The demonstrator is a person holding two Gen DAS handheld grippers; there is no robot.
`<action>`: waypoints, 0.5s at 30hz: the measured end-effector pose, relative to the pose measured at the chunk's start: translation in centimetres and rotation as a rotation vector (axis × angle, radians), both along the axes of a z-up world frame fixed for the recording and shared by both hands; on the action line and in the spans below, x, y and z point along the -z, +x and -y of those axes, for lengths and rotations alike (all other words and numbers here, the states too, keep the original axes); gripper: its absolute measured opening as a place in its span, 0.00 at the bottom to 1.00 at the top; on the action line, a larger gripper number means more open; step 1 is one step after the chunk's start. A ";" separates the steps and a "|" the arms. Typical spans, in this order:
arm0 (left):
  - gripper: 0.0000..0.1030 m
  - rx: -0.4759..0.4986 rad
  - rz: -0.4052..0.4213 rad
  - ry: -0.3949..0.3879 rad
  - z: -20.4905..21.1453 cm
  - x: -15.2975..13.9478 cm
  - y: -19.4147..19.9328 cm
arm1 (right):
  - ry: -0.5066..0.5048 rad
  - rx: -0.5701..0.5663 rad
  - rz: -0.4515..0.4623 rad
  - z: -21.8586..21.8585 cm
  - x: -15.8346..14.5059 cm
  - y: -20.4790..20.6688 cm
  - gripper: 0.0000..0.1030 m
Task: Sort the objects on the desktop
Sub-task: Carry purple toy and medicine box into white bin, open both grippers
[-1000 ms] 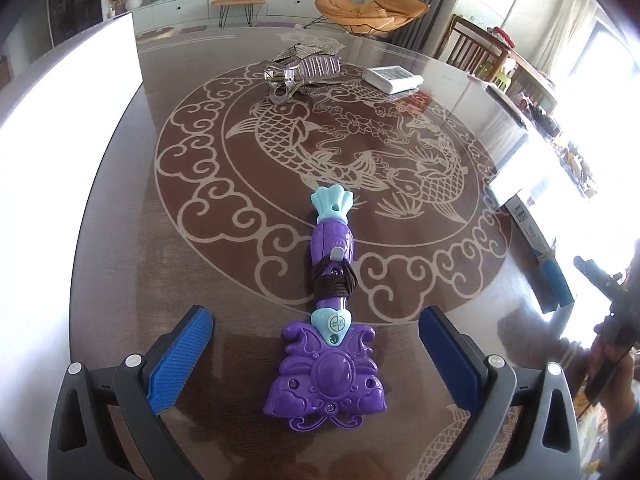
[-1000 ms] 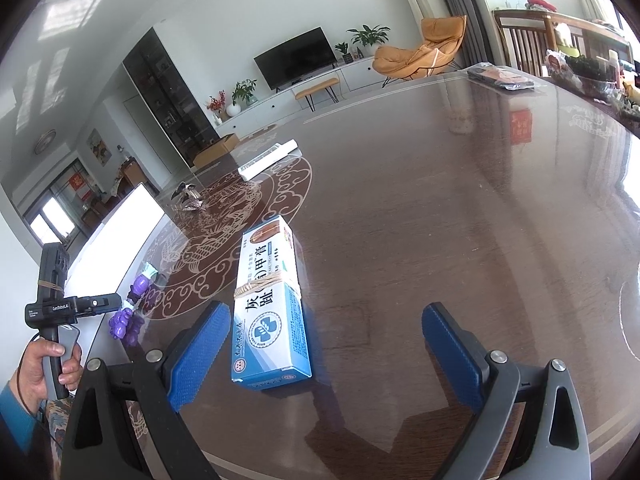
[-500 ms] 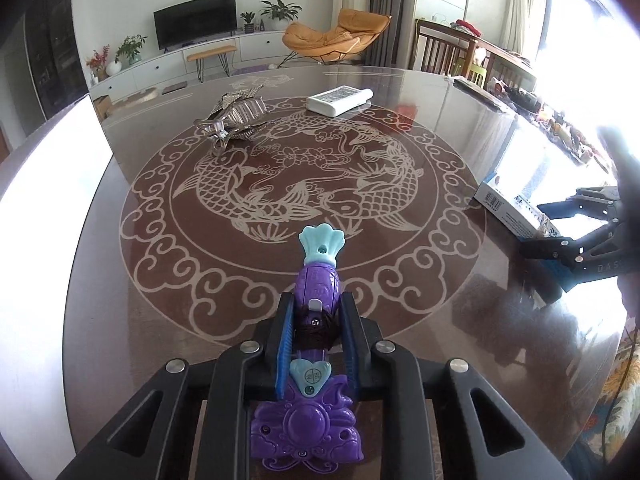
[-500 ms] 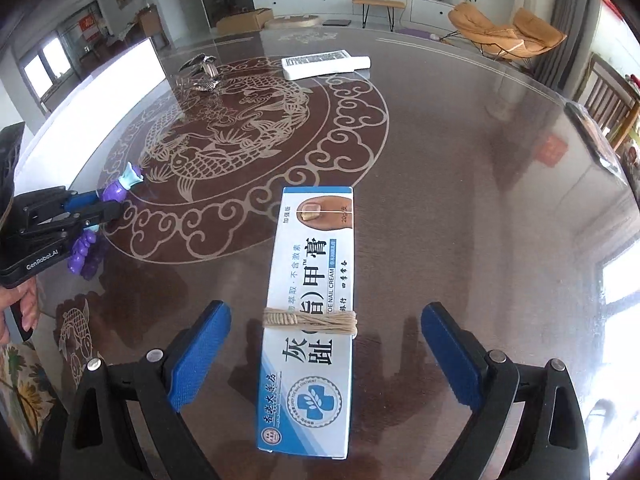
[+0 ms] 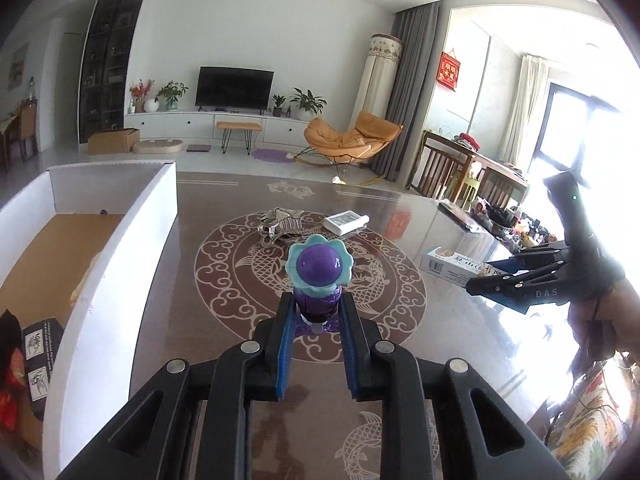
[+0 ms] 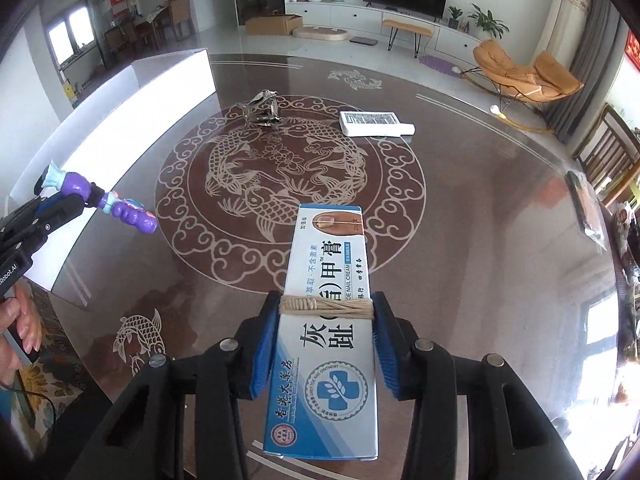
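Note:
A purple and teal toy wand [image 5: 320, 266] is held off the table with my left gripper [image 5: 316, 300] shut on its handle; its teal flower end points away from me. From the right wrist view the toy [image 6: 120, 208] hangs at the left beside the white box. My right gripper [image 6: 326, 300] has its jaws closing, and the blue pads press both long sides of a blue and white nail cream carton [image 6: 332, 248] bound with string. From the left wrist view the carton [image 5: 448, 262] sticks out of the right gripper [image 5: 492, 274].
An open white cardboard box [image 5: 120, 248] with a brown floor stands along the table's left side. A crumpled silver object [image 6: 262, 110] and a flat white bottle [image 6: 374, 123] lie at the far side of the fish-patterned round table [image 6: 480, 216]. A person's hand [image 6: 16, 320] holds the left gripper.
My left gripper closed on the toy wand and raised it off the table. The right gripper's jaws came in from wide apart onto the carton's sides, and it turned to face along the carton.

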State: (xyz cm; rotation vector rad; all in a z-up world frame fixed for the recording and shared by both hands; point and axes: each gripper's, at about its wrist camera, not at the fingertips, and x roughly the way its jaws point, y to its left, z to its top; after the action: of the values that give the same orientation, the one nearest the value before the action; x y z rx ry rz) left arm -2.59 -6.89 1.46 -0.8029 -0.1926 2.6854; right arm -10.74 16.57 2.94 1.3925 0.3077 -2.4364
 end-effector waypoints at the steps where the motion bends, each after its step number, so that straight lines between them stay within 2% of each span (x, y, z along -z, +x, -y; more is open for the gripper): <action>1: 0.20 -0.014 -0.017 0.022 1.1 -1.0 0.4 | -0.012 -0.012 -0.011 0.8 -1.0 0.2 0.43; 3: 0.20 -0.041 -0.046 0.061 3.5 -3.0 1.2 | -0.048 -0.044 -0.030 2.8 -2.7 0.1 0.43; 8: 0.20 -0.139 -0.086 0.096 11.5 -7.3 3.3 | -0.172 -0.157 -0.071 10.5 -6.7 -0.8 0.43; 11: 0.20 -0.210 -0.062 0.105 17.1 -8.4 4.2 | -0.265 -0.238 -0.073 16.5 -8.5 -1.3 0.43; 15: 0.20 -0.309 0.023 0.042 23.3 -7.5 4.6 | -0.370 -0.360 -0.069 25.6 -10.0 -1.0 0.43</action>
State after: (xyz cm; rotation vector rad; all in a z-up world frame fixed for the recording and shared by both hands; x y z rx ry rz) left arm 1.99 -30.18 8.92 -0.8527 -0.4078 2.9466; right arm -11.71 -9.00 12.96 0.9999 0.1022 -2.1123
